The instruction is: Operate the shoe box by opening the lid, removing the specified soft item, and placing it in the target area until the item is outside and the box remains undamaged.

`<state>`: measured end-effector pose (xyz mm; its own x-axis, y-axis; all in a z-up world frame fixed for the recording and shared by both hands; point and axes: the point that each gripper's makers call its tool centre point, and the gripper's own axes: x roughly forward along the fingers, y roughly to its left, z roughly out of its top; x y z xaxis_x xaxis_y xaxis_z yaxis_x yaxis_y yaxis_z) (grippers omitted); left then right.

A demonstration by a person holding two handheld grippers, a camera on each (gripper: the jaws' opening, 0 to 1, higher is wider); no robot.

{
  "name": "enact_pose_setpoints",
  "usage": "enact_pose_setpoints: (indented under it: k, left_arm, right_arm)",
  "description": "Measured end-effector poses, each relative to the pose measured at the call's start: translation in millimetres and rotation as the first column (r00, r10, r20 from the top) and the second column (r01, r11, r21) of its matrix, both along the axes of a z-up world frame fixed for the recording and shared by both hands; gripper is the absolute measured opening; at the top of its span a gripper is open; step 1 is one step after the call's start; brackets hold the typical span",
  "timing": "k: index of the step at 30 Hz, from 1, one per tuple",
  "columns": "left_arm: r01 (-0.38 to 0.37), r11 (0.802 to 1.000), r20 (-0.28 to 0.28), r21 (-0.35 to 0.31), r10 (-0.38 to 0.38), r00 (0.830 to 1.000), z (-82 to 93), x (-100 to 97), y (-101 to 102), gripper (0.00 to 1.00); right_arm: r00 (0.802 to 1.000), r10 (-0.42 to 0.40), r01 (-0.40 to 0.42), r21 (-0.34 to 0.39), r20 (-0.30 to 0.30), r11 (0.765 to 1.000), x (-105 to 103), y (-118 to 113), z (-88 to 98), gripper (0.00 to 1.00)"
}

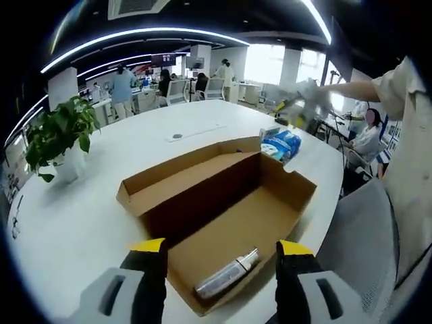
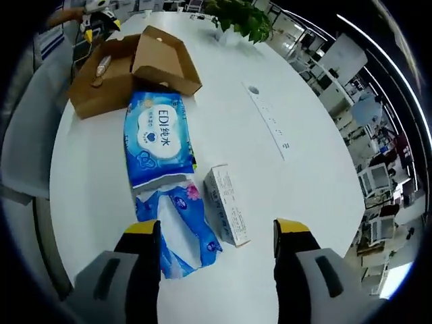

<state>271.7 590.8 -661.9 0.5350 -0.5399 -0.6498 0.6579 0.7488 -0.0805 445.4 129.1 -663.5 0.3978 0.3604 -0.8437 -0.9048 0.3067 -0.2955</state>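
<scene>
The brown cardboard shoe box (image 1: 223, 202) lies open on the white table, its lid (image 1: 182, 172) folded back to the far side. A silver tube (image 1: 227, 275) rests in the box's near corner. My left gripper (image 1: 221, 260) hovers open over that corner, holding nothing. Beyond the box lie the blue packs (image 1: 281, 143), with my right gripper (image 1: 300, 108) blurred above them. In the right gripper view, my right gripper (image 2: 216, 233) is open above a soft blue tissue pack (image 2: 179, 226) and a small white carton (image 2: 226, 202). A blue wipes pack (image 2: 156, 138) lies between them and the box (image 2: 128, 64).
A potted plant (image 1: 61, 135) stands at the table's left side. A flat cable cover (image 2: 266, 115) is set into the table's middle. A grey chair (image 1: 358, 236) stands at the near edge beside a person's sleeve. Several people stand at desks in the background.
</scene>
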Motion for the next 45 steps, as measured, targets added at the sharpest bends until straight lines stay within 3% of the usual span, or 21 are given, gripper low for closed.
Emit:
enact_pose_setpoints:
  k: [11, 18, 30, 37, 39, 45]
  left_arm:
    - [0.121, 0.991, -0.033, 0.055, -0.119, 0.992, -5.9, 1.2, -1.2, 0.63]
    - [0.222, 0.968, -0.067, 0.114, -0.215, 0.974, -15.7, -0.4, -1.3, 0.63]
    - [0.378, 0.906, -0.143, 0.193, -0.355, 0.924, -30.4, 0.4, 1.6, 0.64]
    - [0.479, 0.849, -0.186, 0.222, -0.446, 0.876, -38.6, -0.9, -6.4, 0.6]
    - [0.494, 0.842, -0.19, 0.214, -0.46, 0.867, -38.0, 0.1, -10.5, 0.6]
    - [0.555, 0.79, -0.214, 0.259, -0.514, 0.831, -43.1, 4.9, -13.4, 0.57]
  right_arm:
    - [0.995, -0.089, 0.083, 0.153, 0.036, 0.985, -34.7, 22.4, 24.8, 0.83]
    - [0.99, -0.134, 0.123, 0.219, 0.037, 0.968, -59.1, 33.8, 26.8, 0.9]
    - [0.977, -0.21, 0.185, 0.339, 0.038, 0.922, -97.2, 57.9, 32.9, 0.96]
    - [0.972, -0.231, 0.197, 0.384, 0.042, 0.902, -116.4, 72.7, 33.7, 0.96]
    - [0.971, -0.235, 0.199, 0.405, 0.04, 0.892, -122.6, 78.2, 35.2, 0.96]
    - [0.966, -0.255, 0.213, 0.44, 0.037, 0.872, -138.0, 89.6, 36.3, 0.96]
